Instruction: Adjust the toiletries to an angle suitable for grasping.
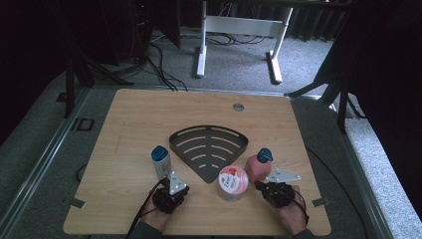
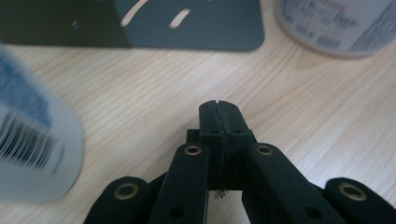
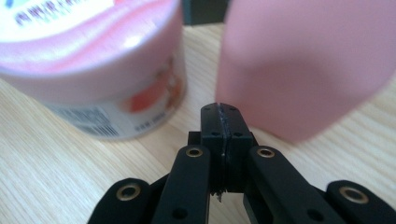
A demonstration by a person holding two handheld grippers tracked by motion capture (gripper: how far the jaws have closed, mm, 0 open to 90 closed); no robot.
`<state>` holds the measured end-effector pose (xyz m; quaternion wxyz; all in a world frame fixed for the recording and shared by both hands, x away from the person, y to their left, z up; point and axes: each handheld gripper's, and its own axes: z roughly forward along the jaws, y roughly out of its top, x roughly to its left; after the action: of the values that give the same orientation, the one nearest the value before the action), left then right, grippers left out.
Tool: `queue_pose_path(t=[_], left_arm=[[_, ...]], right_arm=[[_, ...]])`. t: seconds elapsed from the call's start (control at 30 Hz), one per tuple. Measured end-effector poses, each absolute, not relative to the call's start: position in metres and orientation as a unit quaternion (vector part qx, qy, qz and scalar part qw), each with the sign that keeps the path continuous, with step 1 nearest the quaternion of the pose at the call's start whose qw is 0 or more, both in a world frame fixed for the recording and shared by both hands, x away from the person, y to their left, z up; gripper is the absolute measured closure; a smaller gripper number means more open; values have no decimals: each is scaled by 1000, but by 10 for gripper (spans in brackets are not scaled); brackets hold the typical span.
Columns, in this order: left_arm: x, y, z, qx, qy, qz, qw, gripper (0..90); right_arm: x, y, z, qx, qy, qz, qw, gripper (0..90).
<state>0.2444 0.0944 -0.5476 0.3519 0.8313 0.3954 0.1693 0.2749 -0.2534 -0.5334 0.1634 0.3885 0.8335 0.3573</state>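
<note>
In the middle of the frame, black fan-shaped tray (image 1: 208, 149) with nothing in it, pink tub (image 1: 233, 182) lid on at its lower tip, your left gripper (image 1: 169, 185) squeezed together just under the white bottle (image 1: 161, 162), your right gripper (image 1: 267, 185) squeezed together just under the pink bottle (image 1: 259, 166).

Ahead of your left gripper (image 1: 170, 191), the white bottle (image 1: 160, 162) blocks; jar (image 1: 233, 182) and pink bottle (image 1: 259, 165) flank your right gripper (image 1: 273, 190).

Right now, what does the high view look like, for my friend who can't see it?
Two hands hold shut black grippers, left and right, low on a wooden table. Before them stand a white bottle, a pink-lidded jar and a pink bottle, around a fan-shaped black rack.
</note>
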Motion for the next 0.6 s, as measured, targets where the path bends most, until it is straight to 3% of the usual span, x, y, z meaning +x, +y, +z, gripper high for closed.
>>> queue_pose_path(t=[0.2,0.6], left_arm=[[254,80,-545,830,387,143,376,900],[266,42,-532,835,351,144,399,896]], right_arm=[[276,-242,-531,373,837,366,164,900],[281,-233,-530,362,838,373,167,900]])
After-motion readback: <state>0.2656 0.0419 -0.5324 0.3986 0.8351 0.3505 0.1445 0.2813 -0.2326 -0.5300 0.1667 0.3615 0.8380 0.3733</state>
